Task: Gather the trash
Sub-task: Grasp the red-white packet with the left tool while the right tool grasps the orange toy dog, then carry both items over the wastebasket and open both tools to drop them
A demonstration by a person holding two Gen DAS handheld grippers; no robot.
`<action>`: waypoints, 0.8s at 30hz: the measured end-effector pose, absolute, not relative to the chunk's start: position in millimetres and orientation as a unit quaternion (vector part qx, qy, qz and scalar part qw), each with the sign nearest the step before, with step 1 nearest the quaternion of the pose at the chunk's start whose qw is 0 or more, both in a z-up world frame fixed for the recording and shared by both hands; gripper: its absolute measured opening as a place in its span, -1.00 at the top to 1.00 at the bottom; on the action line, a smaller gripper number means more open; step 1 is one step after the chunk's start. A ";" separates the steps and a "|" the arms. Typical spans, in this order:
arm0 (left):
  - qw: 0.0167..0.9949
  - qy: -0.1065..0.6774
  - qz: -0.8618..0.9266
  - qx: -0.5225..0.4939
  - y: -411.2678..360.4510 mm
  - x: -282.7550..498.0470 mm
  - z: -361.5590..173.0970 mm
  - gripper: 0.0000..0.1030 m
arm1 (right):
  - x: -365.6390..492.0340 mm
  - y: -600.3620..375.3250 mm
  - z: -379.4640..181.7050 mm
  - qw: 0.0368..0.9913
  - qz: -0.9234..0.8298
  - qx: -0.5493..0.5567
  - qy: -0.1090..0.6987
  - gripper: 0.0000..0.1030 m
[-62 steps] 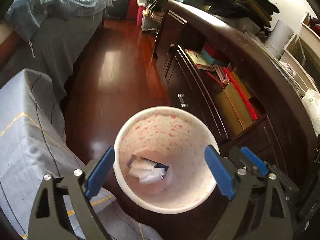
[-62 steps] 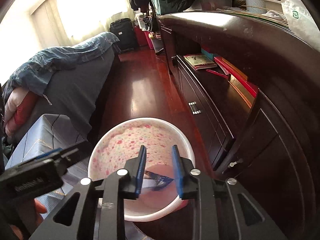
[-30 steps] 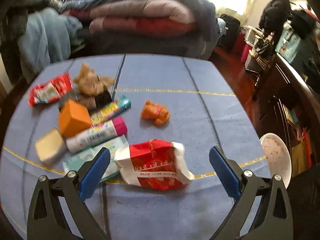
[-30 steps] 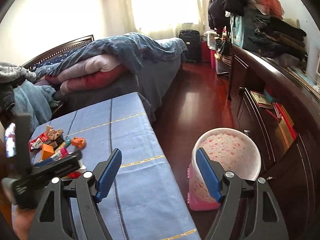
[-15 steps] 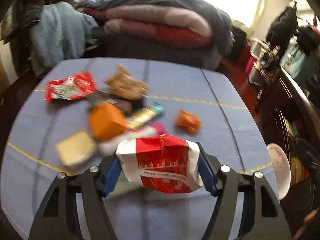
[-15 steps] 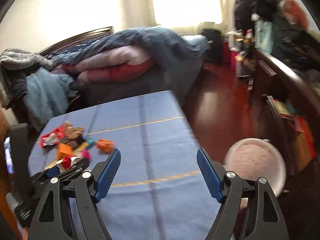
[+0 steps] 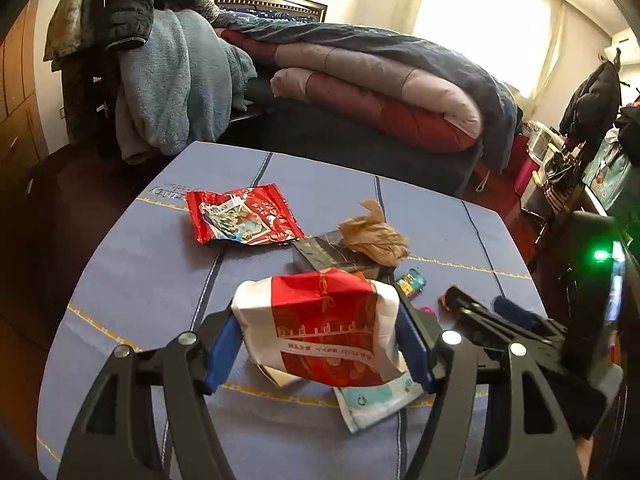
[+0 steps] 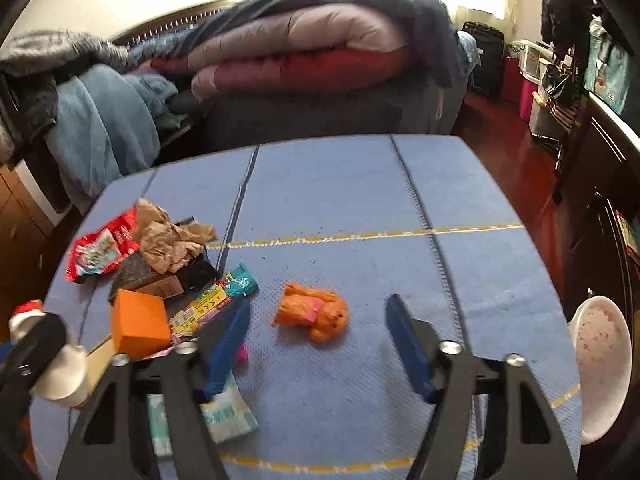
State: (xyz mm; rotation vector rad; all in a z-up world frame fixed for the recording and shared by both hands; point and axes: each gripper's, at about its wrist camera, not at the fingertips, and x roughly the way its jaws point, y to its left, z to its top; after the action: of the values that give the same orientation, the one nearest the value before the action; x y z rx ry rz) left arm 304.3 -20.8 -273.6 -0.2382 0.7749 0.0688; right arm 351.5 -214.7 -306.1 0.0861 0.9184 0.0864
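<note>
My left gripper (image 7: 316, 340) is shut on a red and white snack bag (image 7: 320, 332) and holds it above the blue table (image 7: 140, 280). My right gripper (image 8: 316, 344) is open and empty, hovering just in front of an orange toy dog (image 8: 312, 316). A pile of trash lies at the table's left: a red wrapper (image 8: 100, 252), crumpled brown paper (image 8: 168, 240), an orange box (image 8: 140, 324), a long candy wrapper (image 8: 216, 300) and a light blue tissue pack (image 8: 224, 412). The pink floral bin (image 8: 600, 364) stands on the floor past the table's right edge.
A bed with piled quilts (image 7: 380, 84) stands behind the table. A dark cabinet (image 8: 612, 184) runs along the right wall beside the red wood floor (image 8: 516, 160). Clothes hang on a chair (image 7: 152, 72) at the back left.
My left gripper left the bin, came over the table, closed on the red and white bag and lifted it. My right gripper opened and swung from the bin to the orange toy dog.
</note>
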 end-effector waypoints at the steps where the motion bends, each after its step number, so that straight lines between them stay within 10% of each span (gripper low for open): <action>1: 0.918 0.377 0.034 -0.118 -19.1 305.4 -274.4 -0.34 | 353.4 -212.8 -308.1 0.893 0.040 0.038 0.447 -0.09; 5: 0.917 0.378 0.033 -0.121 -14.8 306.6 -276.8 -0.34 | 357.0 -207.4 -314.7 0.887 0.035 0.025 0.459 0.15; 24: 0.927 0.362 0.018 -0.097 -43.5 292.0 -251.6 -0.34 | 312.0 -255.2 -287.7 0.901 0.007 0.057 0.430 0.16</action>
State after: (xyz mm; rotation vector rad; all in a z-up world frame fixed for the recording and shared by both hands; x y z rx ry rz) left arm 292.0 -43.5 -251.6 -0.1998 0.7416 0.0378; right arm 312.0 -255.2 -287.7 0.1187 0.8905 0.0153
